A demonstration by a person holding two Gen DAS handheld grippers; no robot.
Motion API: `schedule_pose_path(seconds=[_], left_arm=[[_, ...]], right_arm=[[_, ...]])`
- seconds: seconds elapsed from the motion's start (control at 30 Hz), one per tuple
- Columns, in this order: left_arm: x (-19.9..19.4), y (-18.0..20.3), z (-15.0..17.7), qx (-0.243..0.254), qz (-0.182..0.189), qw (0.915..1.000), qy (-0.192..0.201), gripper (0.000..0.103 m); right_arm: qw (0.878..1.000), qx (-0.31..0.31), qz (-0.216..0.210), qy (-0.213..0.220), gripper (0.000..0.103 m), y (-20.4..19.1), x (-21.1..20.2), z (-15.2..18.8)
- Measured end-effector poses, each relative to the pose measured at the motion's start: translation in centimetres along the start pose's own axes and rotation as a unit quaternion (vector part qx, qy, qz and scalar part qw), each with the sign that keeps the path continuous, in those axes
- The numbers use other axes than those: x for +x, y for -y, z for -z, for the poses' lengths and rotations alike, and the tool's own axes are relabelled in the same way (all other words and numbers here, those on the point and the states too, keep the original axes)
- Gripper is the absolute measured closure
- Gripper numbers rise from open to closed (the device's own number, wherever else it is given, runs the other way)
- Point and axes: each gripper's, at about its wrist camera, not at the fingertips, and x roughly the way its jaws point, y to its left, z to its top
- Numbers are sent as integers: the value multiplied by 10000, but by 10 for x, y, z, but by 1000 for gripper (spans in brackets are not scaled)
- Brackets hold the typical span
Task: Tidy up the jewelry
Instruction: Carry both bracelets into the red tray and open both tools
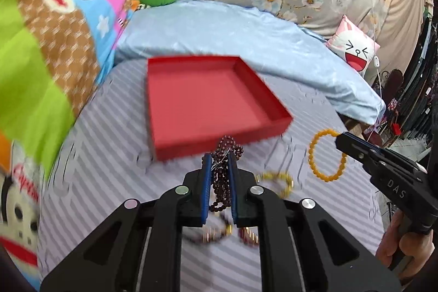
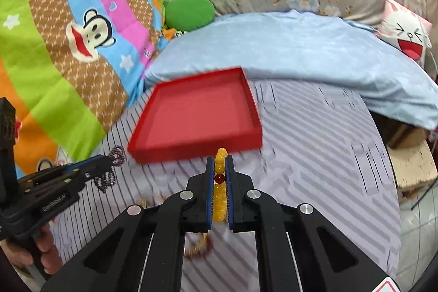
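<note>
Left hand-held gripper (image 1: 220, 155) pinching dark round-bead strand (image 1: 228, 148); right hand-held gripper (image 2: 219, 159) clamping glossy yellow bead bracelet (image 2: 220, 158); shallow square red tray (image 1: 164, 152) lying just ahead.

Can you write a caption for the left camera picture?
Left tongs hold dark red beads near the red tray.

Both cameras ride close behind their own gripper fingers, tilted down over the striped sheet (image 1: 109, 155) towards the red tray (image 1: 208, 103). The left wrist view looks at the tray from its near left, the right wrist view from its near right. Both share the tray, the blue pillow (image 2: 301, 45) behind it, and each other's gripper.
</note>
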Motion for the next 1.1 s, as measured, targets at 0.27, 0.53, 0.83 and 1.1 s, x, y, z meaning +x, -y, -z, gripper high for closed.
schedule_pose_path(seconds=[0.27,0.53,0.83,1.1], left_arm=[[65,-21,-74,60,-109,9999,43,92],[143,-43,-121,167,-263,9994,-126,92],[199,-59,-136,179,-408,9985,-328,91],[215,-66,-143,212,-702,9969,-285,78]], right_arm=[[9997,-106,-199,-75,95,-6,77,-76],[9971,-251,-477,-533,95,-5,175,-125],[9943,-224,-359,-983,95,7,245,-133],[9952,36,-24,-981,75,19,255,-124]])
